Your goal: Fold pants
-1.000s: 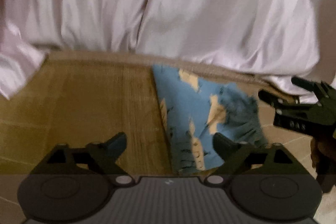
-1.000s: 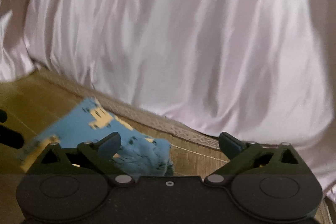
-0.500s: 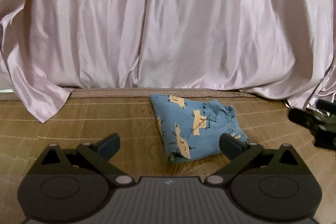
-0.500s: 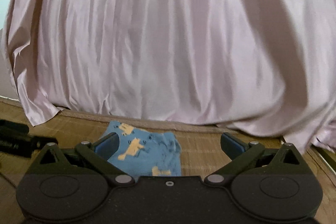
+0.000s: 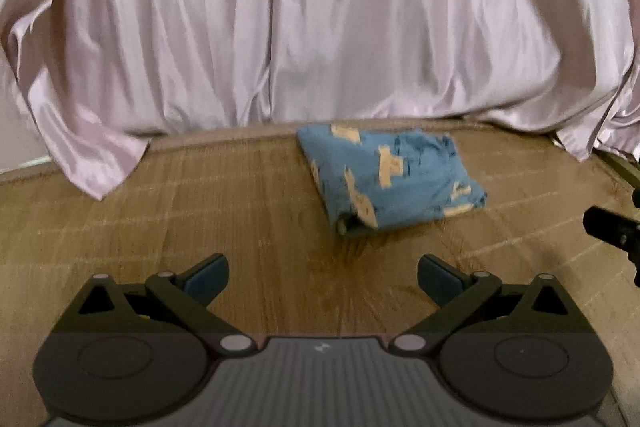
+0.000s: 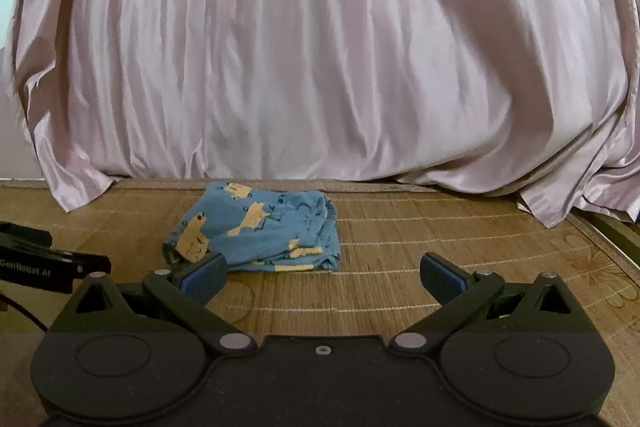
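Note:
Small blue pants with tan prints lie folded into a compact bundle on the woven mat, near the hanging pink sheet. In the right wrist view the same pants lie left of centre, just beyond my left fingertip. My left gripper is open with nothing between its fingers, well short of the bundle. My right gripper is open too and holds nothing. Part of the right gripper shows at the right edge of the left wrist view; the left gripper's body shows at the left edge of the right wrist view.
A pink satin sheet hangs down behind the pants and fills the upper half of both views. The woven bamboo mat spreads under everything, with a flower print at the right. A dark frame edge runs at the far right.
Both grippers have pulled back from the pants, which now lie farther away, folded and at rest. The views went from blurred and close to steady and level.

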Tool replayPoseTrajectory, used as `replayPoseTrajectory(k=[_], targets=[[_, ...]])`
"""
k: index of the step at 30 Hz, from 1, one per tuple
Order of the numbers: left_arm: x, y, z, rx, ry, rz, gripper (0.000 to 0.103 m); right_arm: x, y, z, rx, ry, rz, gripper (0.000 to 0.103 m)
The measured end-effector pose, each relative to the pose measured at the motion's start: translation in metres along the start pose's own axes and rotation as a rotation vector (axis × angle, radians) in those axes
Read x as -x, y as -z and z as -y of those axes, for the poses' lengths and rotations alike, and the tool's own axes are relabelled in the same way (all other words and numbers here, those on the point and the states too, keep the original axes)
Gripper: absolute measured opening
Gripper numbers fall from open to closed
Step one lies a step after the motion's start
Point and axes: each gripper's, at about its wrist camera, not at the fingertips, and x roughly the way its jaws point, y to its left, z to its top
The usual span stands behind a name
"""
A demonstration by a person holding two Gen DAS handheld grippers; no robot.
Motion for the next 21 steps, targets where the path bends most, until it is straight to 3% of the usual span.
replayPoseTrajectory(k=[8,21], targets=[[-0.004,0.006,0.0,0.013,-0.013,-0.047,0.103,-0.011,0.012,0.004,-0.041,-0.019,-0.058,0.102],[-0.004,0.009,0.001,0.007,-0.018,-0.059,0.103,-0.012,0.013,0.006,-0.06,-0.012,-0.066,0.102]])
